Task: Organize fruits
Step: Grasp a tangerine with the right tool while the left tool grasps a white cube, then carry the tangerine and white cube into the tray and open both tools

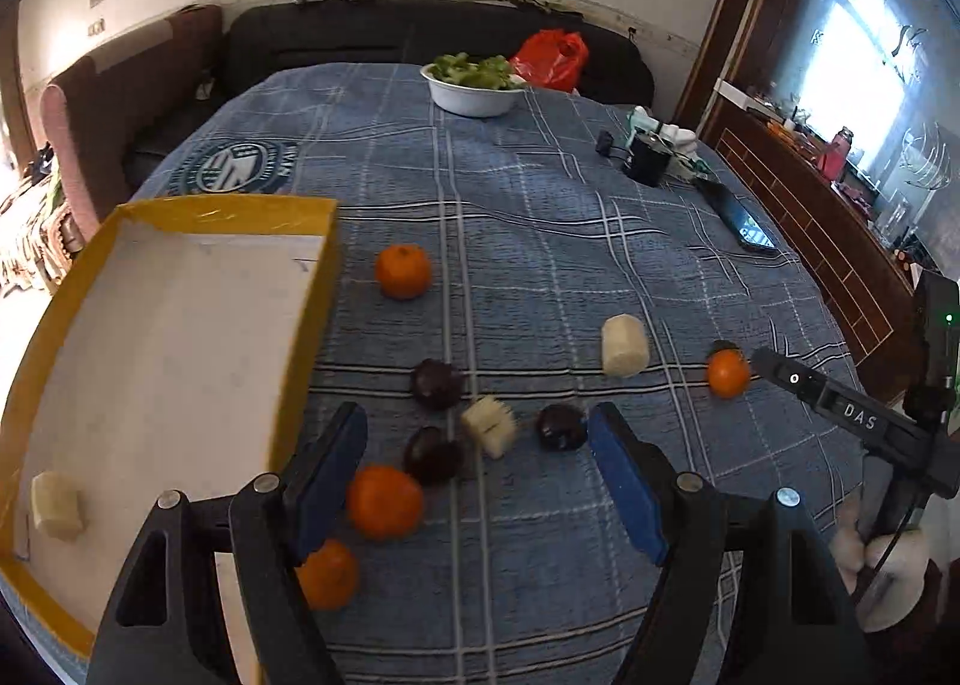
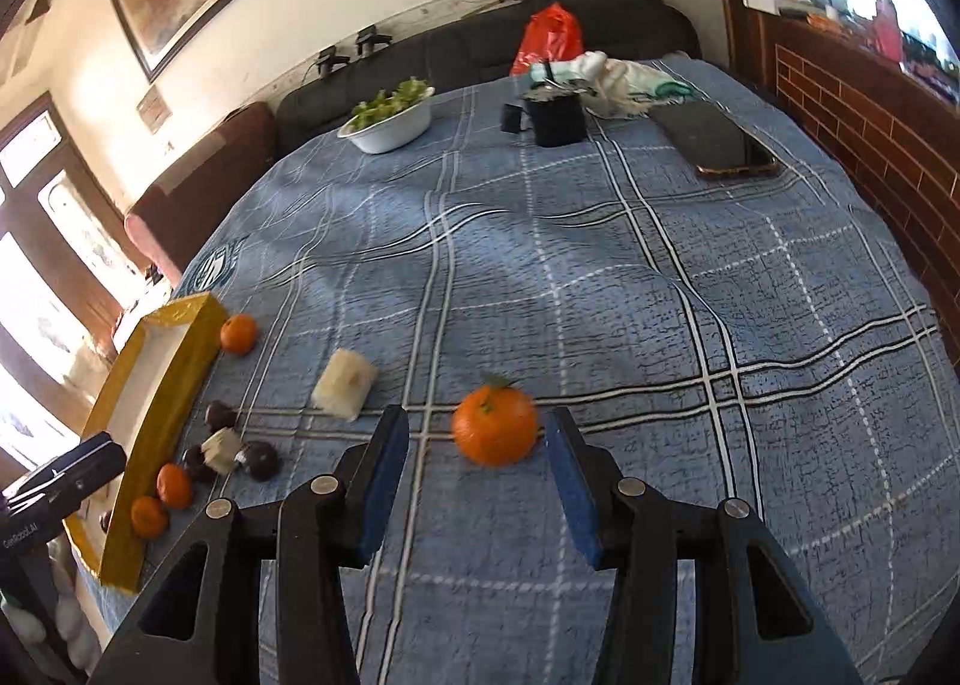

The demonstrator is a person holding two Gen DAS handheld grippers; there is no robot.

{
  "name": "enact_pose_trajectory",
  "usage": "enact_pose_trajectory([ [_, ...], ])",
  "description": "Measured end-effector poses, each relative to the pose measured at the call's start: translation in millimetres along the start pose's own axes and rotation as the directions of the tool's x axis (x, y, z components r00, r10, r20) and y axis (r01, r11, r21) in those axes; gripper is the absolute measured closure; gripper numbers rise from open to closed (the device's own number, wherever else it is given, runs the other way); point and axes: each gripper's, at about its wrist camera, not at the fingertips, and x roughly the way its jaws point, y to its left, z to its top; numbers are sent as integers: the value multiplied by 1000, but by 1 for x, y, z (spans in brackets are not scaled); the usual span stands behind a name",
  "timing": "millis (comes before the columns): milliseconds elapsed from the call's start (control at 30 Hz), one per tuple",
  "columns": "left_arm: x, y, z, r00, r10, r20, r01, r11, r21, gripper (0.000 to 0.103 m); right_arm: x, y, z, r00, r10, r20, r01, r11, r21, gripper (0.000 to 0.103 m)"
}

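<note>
A yellow-rimmed box [image 1: 180, 205] stands at the left with one pale fruit chunk [image 1: 57, 505] inside. Oranges [image 1: 402, 271] [image 1: 384, 500] [image 1: 327, 574], dark plums [image 1: 436, 383] [image 1: 432, 454] [image 1: 561, 427] and pale chunks [image 1: 489, 424] [image 1: 624, 344] lie on the blue checked cloth. My left gripper [image 1: 477, 481] is open, above the plums and chunk. My right gripper [image 2: 477, 463] is open; an orange with a leaf [image 2: 495, 425] sits between its fingertips, untouched. That orange [image 1: 727, 373] and the right gripper [image 1: 840, 409] show in the left view.
A white bowl of greens [image 1: 474, 96] and a red bag [image 1: 552, 57] are at the far edge. A black cup [image 2: 558, 120], a cloth [image 2: 624, 78] and a phone [image 2: 720, 141] lie far right. A brick wall [image 2: 870, 132] runs along the right. A sofa [image 1: 360, 33] is behind.
</note>
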Motion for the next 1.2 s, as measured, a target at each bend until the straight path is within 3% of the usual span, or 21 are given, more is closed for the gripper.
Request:
enact_pose_trajectory([
  [167,51,-36,19,997,-21,-70,25,998,51,28,25,-1,4,999,5,-37,-6,1000,-20,52],
  [267,82,-50,25,993,-18,-117,26,997,67,33,36,-2,1,998,-4,-61,2,999,-36,52],
  [367,99,-58,29,991,-27,-128,37,997,74,34,40,-5,-4,998,-8,-63,5,999,-41,53],
  [433,103,-67,32,991,-58,-118,68,994,84,34,41,-4,-6,998,-7,-63,4,999,-44,58],
  [567,108,-89,31,994,-32,-101,48,986,161,35,42,-2,-9,998,-11,-55,8,998,-56,59],
  [733,123,-97,32,992,-50,-118,68,986,152,37,41,-1,-10,999,-14,-50,12,999,-53,61],
  [800,125,-99,30,987,-93,-133,112,983,146,52,41,0,-10,999,-18,-49,15,998,-56,62],
  [833,126,-100,29,980,-133,-149,153,979,137,69,41,0,-10,999,-22,-48,19,998,-61,62],
  [1067,114,-91,25,987,-105,-117,118,987,109,69,34,4,-11,1000,-7,-25,6,998,-62,62],
  [1200,79,-75,25,993,-99,-59,104,991,84,69,23,8,-14,1000,0,-15,-1,998,-58,62],
])
